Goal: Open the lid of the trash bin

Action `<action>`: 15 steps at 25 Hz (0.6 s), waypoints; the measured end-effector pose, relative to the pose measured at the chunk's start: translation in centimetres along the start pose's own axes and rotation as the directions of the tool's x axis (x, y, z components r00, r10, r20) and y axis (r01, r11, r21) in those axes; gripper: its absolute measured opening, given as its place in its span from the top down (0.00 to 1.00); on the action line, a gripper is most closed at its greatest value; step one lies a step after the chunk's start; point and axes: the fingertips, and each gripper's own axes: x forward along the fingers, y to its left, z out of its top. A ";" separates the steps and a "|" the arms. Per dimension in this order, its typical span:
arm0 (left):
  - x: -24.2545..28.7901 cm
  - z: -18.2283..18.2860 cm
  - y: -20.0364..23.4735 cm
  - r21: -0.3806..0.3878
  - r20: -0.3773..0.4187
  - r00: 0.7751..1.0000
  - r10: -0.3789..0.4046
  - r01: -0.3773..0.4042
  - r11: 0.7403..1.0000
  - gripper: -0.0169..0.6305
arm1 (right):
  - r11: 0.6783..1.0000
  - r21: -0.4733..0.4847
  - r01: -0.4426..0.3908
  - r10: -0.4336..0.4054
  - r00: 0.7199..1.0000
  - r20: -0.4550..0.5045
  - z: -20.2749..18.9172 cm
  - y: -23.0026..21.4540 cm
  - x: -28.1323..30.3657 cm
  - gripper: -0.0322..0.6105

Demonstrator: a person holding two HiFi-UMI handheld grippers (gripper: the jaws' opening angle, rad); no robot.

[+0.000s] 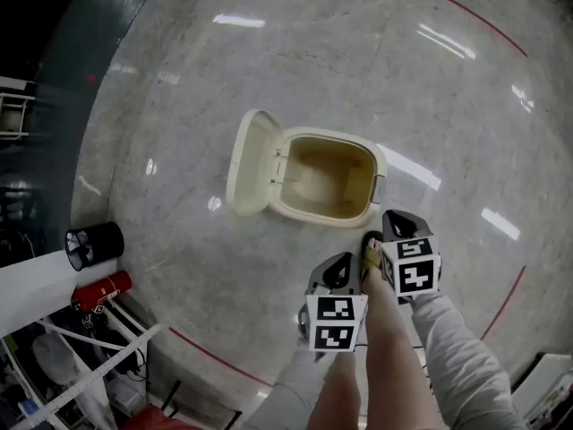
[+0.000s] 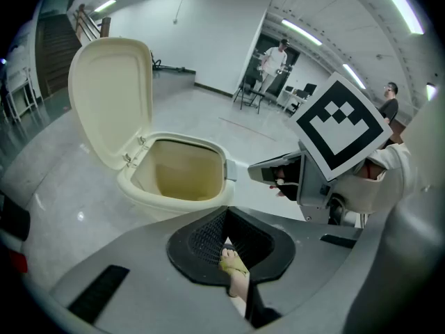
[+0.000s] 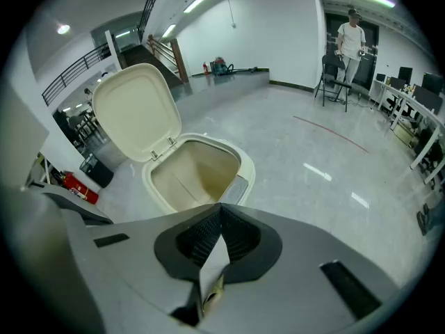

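Plainly, cream trash bin, lid upright; bare yellowish walls inside

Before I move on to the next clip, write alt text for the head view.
A cream trash bin stands on a grey polished floor with its lid swung open to the picture's left and nothing visible inside. Just below it, the left tongs and right tongs hover close to the bin's near edge, above the person's legs.

We see a large, open indoor workspace, like a lab hall: polished stone floor marked with a red line, white walls, ceiling strip lights, a staircase, desks along 1 side.
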 end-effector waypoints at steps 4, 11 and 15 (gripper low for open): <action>-1.3 0.4 -0.3 0.006 0.009 1.000 0.004 -0.004 1.000 0.97 | 1.000 0.001 -0.002 0.002 1.000 0.016 0.4 0.6 -1.9 0.96; -4.0 1.5 -0.6 -0.017 0.036 0.999 0.016 -0.015 1.000 0.97 | 1.000 0.011 0.000 0.000 1.000 0.030 0.9 2.1 -5.9 0.96; -5.9 2.2 -1.0 -0.014 0.040 0.999 0.018 -0.017 1.000 0.97 | 1.000 0.011 -0.007 0.007 0.999 0.042 1.7 3.2 -8.5 0.96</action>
